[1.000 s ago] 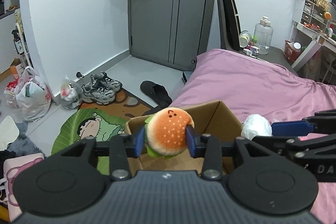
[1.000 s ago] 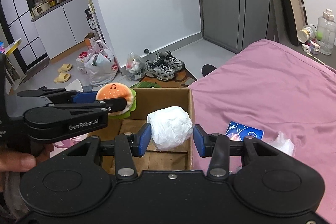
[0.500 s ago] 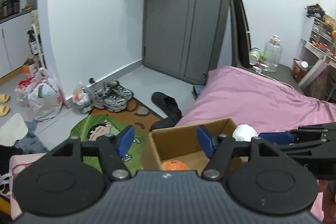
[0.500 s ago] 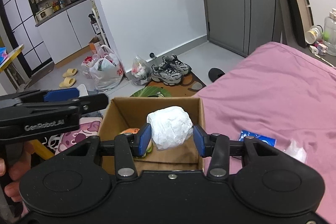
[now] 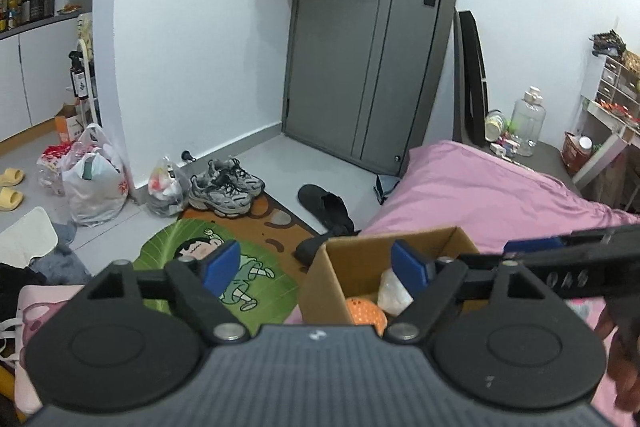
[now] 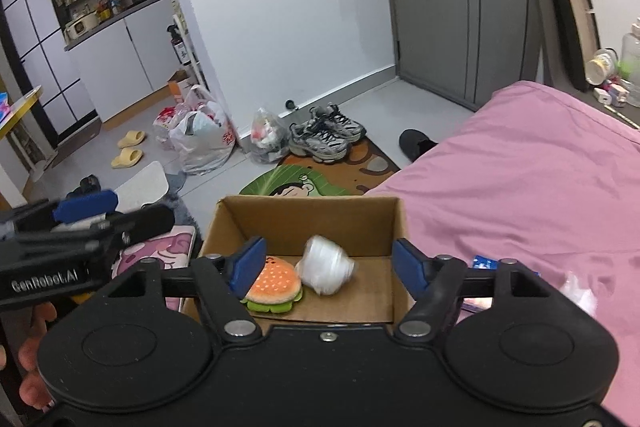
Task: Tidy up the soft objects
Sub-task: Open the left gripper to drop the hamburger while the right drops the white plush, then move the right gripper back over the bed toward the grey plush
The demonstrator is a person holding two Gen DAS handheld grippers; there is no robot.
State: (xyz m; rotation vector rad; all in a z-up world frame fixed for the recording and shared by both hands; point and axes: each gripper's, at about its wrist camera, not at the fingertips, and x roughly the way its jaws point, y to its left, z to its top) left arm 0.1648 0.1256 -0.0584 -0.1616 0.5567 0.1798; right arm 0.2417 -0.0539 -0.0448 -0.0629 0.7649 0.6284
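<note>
An orange burger-shaped plush toy [image 6: 274, 285] and a white crumpled soft bundle [image 6: 327, 270] are seen lying in the brown cardboard box [image 6: 308, 223]; the fingers of the left gripper [image 5: 318, 265] and right gripper [image 6: 328, 267] are spread wide, empty.

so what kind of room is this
Most likely a small lived-in bedroom or studio flat: a bed with a pink sheet, sneakers on the floor by a grey door, and kitchen cabinets beyond the wall.

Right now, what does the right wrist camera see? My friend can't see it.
A cardboard box on a pink bed holds a toy burger and a white bundle. The open right gripper hovers above them.
</note>
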